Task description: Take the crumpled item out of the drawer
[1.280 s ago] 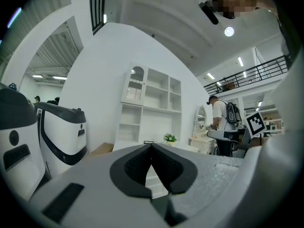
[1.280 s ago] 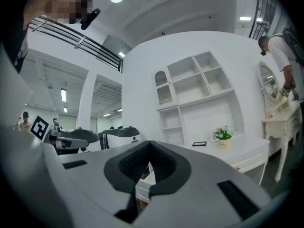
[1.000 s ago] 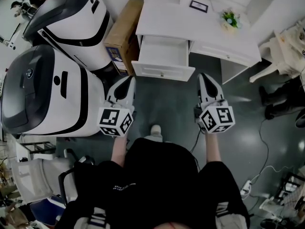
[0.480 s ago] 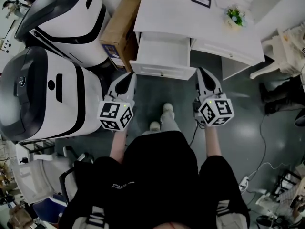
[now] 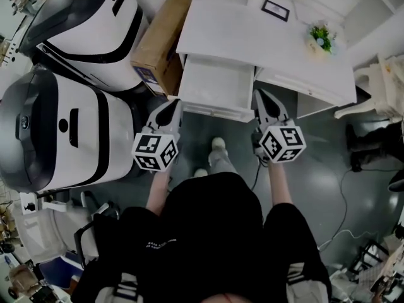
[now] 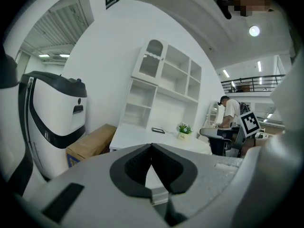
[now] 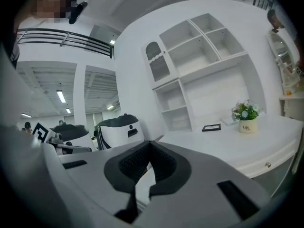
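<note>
The white desk [image 5: 252,33] has its left drawer [image 5: 213,84] pulled open. The drawer's inside looks plain white from the head view, and no crumpled item stands out in it. My left gripper [image 5: 175,103] is shut and empty, its tip just short of the drawer front's left end. My right gripper [image 5: 259,93] is shut and empty too, beside the drawer's right front corner. The left gripper [image 6: 152,145] shows its tips meeting, aimed at the desk. The right gripper [image 7: 151,142] shows its tips meeting in the same way.
A cardboard box [image 5: 158,40] stands left of the desk, with two big white and black machines [image 5: 63,131] beyond it. On the desk are a small picture frame [image 5: 276,9] and a potted plant [image 5: 320,38]. A white chair [image 5: 372,87] is at right. My feet [image 5: 218,145] are below the drawer.
Both grippers have moved forward to the drawer front as the person stepped nearer the desk. Both stayed shut.
</note>
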A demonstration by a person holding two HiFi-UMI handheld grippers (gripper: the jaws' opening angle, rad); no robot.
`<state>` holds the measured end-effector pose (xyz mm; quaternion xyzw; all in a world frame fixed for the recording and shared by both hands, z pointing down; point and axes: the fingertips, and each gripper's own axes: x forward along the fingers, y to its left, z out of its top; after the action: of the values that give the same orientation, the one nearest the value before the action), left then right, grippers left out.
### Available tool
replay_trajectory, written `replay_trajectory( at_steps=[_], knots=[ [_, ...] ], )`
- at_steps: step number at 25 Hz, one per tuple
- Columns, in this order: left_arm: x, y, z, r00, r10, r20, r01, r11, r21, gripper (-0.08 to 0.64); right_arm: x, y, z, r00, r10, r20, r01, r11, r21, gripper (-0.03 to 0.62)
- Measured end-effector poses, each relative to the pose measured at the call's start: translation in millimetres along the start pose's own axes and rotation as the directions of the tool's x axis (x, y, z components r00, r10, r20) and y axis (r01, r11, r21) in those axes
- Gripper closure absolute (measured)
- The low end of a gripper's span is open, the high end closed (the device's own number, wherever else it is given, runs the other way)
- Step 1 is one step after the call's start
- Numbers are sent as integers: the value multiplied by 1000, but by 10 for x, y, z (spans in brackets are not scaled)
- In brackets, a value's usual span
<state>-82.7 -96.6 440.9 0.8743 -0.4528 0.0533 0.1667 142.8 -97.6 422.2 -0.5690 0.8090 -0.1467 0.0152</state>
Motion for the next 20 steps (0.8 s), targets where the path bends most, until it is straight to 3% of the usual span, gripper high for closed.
replay_trajectory(
  at_steps=[11,20],
  knots=[
    [729,172,-142,996,35,-87,-39,998,-46,563,844,-338,-131,986,120,-117,-117,993,27,600],
    [1022,334,-493,983,71,-172,-93,988,-123,563,1337,-384,-530,942,222,-252,-217,975,48,600]
  ],
)
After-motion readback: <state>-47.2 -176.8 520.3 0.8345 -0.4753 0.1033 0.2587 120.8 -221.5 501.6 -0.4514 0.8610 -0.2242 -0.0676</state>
